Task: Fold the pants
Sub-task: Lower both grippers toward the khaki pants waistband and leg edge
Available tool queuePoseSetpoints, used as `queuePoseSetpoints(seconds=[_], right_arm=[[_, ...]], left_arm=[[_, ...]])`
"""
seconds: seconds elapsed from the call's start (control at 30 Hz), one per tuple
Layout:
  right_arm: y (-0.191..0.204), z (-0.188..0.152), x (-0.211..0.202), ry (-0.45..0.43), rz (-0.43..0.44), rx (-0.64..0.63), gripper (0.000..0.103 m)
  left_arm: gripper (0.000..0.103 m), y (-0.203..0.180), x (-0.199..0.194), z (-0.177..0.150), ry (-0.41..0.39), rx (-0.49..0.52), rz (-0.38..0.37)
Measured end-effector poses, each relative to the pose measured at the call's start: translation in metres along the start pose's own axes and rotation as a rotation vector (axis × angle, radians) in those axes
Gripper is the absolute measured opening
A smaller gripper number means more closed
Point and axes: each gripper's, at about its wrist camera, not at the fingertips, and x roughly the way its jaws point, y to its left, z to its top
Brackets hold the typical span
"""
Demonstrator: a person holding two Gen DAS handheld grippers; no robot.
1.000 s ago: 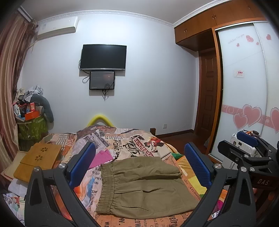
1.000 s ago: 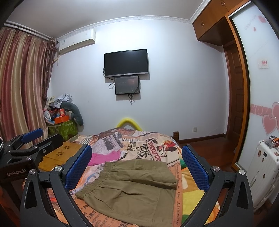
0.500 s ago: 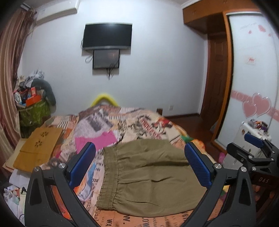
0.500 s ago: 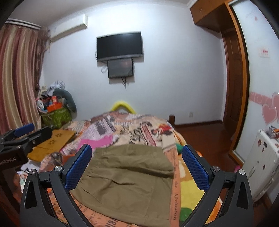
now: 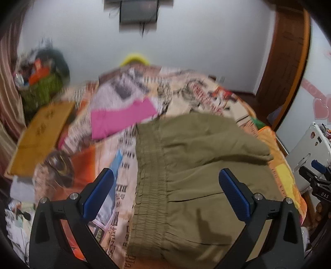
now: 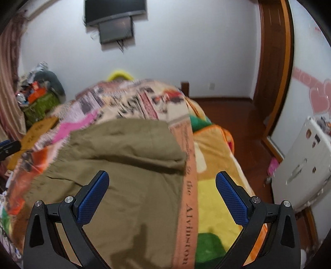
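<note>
On the bed [image 5: 206, 93], the olive pants [image 5: 196, 165] lie partly folded, soft and limp. Both the left claw [image 5: 165, 192] and right claw [image 6: 161, 192] hover released; pinching a hem corner looks best.

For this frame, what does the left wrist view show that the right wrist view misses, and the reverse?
Left wrist only: the pants' elastic waistband and the open left gripper above it, with the right gripper's body at the frame's right edge. Right wrist only: the open right gripper, the wood floor and the wall TV. Both: the folded olive pants, printed bedspread, pink cloth and white suitcase.
</note>
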Motion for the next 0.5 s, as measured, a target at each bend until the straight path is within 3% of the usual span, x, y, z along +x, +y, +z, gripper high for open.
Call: queuePoseSetpoints(seconds=[0.23,0.37,0.5], right_arm=[[-0.012,0.003,0.049,0.098,0.004,-0.030,0.098],[-0.020,0.002,0.080,0.178,0.041,-0.004,0.084],[-0.026,0.000,0.099,0.227,0.065,0.021,0.071]], left_arm=[[0.103,0.031,0.070,0.005,0.158,-0.007,0.032],[0.084,0.040,0.101,0.005,0.251,-0.002,0.010],[0.082,0.039,0.123,0.002,0.320,0.013,-0.038]])
